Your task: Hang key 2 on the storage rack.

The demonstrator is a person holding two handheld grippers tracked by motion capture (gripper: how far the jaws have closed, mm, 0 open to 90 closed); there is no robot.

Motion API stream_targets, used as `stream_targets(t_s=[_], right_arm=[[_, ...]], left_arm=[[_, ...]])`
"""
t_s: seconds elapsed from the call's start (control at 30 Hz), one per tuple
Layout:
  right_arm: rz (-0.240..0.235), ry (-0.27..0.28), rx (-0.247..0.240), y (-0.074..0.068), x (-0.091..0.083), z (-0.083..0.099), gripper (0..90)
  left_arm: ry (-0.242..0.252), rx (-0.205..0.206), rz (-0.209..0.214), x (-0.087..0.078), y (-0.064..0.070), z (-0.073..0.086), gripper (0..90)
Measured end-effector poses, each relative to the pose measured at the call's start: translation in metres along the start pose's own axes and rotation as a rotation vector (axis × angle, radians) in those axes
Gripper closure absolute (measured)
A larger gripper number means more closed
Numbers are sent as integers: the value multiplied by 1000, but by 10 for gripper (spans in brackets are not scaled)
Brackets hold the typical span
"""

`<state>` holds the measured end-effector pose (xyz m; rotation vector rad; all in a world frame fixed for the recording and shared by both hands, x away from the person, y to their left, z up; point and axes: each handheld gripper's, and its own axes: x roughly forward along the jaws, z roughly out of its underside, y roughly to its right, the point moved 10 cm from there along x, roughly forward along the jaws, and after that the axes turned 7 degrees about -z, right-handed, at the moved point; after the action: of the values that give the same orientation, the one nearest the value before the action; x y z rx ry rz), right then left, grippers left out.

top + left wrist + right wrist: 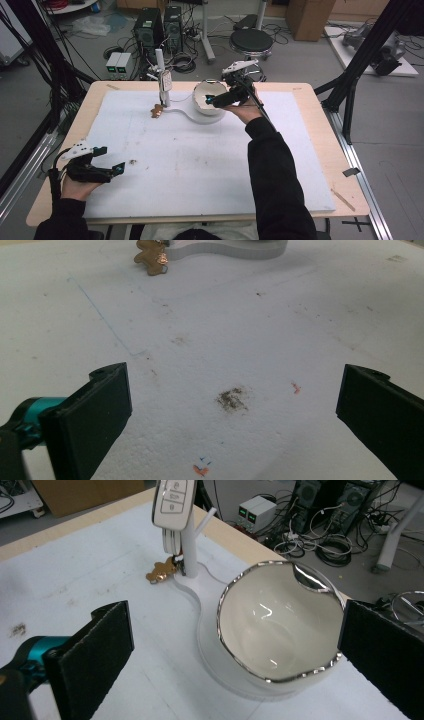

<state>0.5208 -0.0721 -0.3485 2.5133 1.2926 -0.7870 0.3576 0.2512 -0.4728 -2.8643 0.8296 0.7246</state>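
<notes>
High view: right gripper (212, 98) at the far side of the counter (310, 115), fingers spread wide just over the white ceramic bowl with a silver wavy rim (206, 100), nothing held between them. Bowl seated on the round end of a white stand base (186, 114), empty as far as visible. White car key fob (166, 80) hanging on the thin white upright post (160, 62) of that stand, a small bronze gingerbread-man charm (157, 111) resting on the white foam sheet (200, 160) just beside the base.

Left gripper (111, 160) low at the near left corner, well apart from the stand, fingers (100, 410) open over bare, stained foam, gripping nothing.

Judged from this: work barely begun or between steps, key still on the post, bowl still unfilled, right gripper closest to acting, possibly on the bowl rim or the key.

Right gripper view: fob (172, 502) with button icons, too blurred to read; no legible brand or writing anywhere
</notes>
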Motion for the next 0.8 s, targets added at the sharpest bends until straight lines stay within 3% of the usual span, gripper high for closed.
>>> stream_targets(t_s=[0.33,0.63,0.8], right_arm=[[17,-5,7,5,-15,37,5],[40,-4,59,16,-35,77,5],[44,-31,86,20,-45,100,5]], left_arm=[[-1,-3,9,2,1,0,18],[1,1,8,1,1,-1,18],[-1,-4,3,2,1,0,18]])
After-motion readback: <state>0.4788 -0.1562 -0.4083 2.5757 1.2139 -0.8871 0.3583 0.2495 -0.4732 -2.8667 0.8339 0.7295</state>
